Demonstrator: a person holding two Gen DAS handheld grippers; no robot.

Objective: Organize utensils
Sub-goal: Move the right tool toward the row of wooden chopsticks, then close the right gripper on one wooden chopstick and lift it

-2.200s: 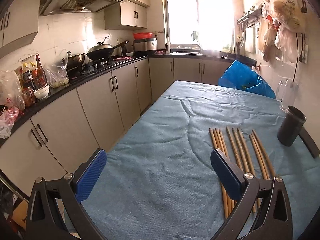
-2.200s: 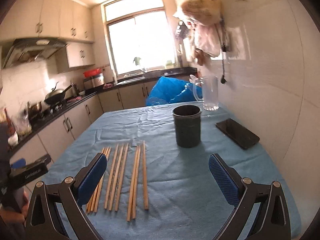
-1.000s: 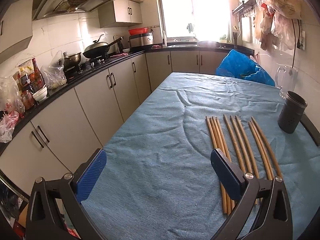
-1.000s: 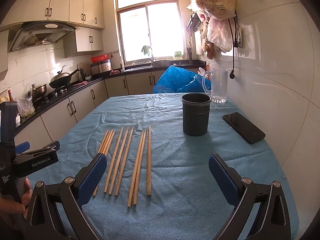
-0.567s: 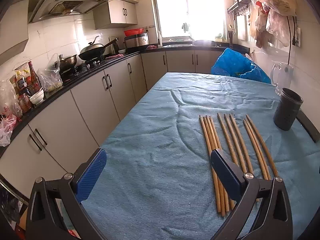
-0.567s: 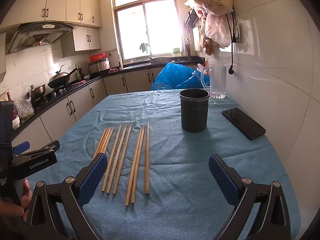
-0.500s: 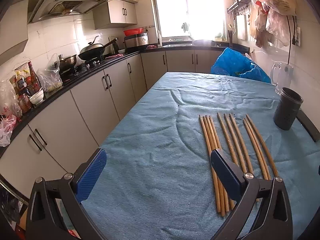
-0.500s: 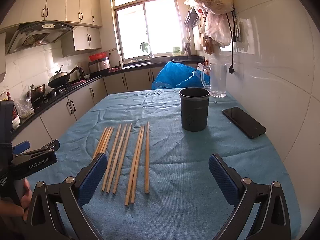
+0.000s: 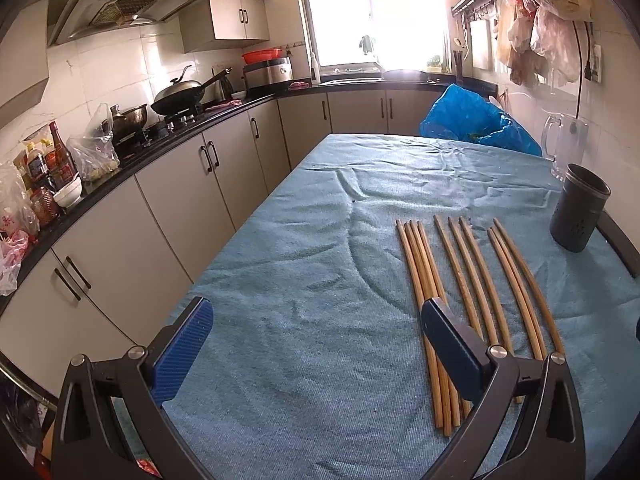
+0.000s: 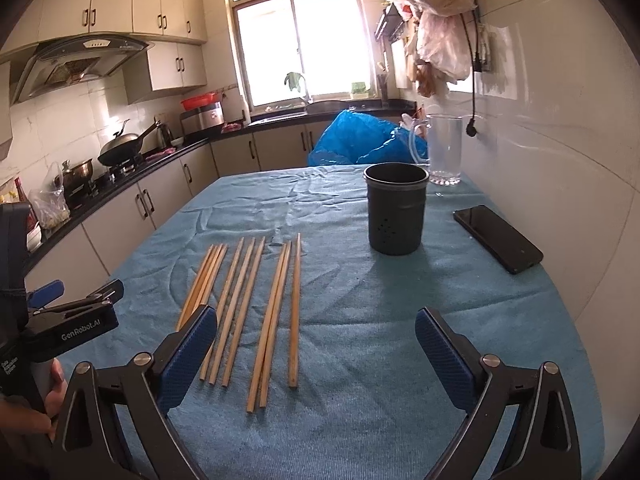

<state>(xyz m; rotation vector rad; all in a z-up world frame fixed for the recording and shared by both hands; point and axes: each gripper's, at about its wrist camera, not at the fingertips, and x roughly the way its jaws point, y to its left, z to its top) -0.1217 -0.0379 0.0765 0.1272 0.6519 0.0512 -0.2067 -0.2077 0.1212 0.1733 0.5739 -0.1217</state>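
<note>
hovering low over the table, the right gripper [image 10: 316, 344] has its jaws spread wide with nothing between them, and the left gripper [image 9: 316, 332] is likewise spread and empty. the chopsticks [image 10: 256, 304] lie flat on the blue cloth [image 10: 360, 420] in loose side-by-side groups, their long axes running away from the grippers toward the window, so each wide-open jaw sits across them rather than along them. in the right wrist view their near ends sit just ahead of the jaws, inside the gap toward the left pad; in the left wrist view the chopsticks [image 9: 460, 280] lie off to the right, partly behind the right pad. the right gripper looks the nearer and better centred, so it seems the likelier one to make the pick. the dark cup [image 10: 395, 208] stands upright beyond the chopsticks and to their right, apart from them, and looks like the place they should go. a phone [image 10: 498, 238] lies farther right, near the wall. no chopstick is in the cup yet, as far as can be seen.
</note>
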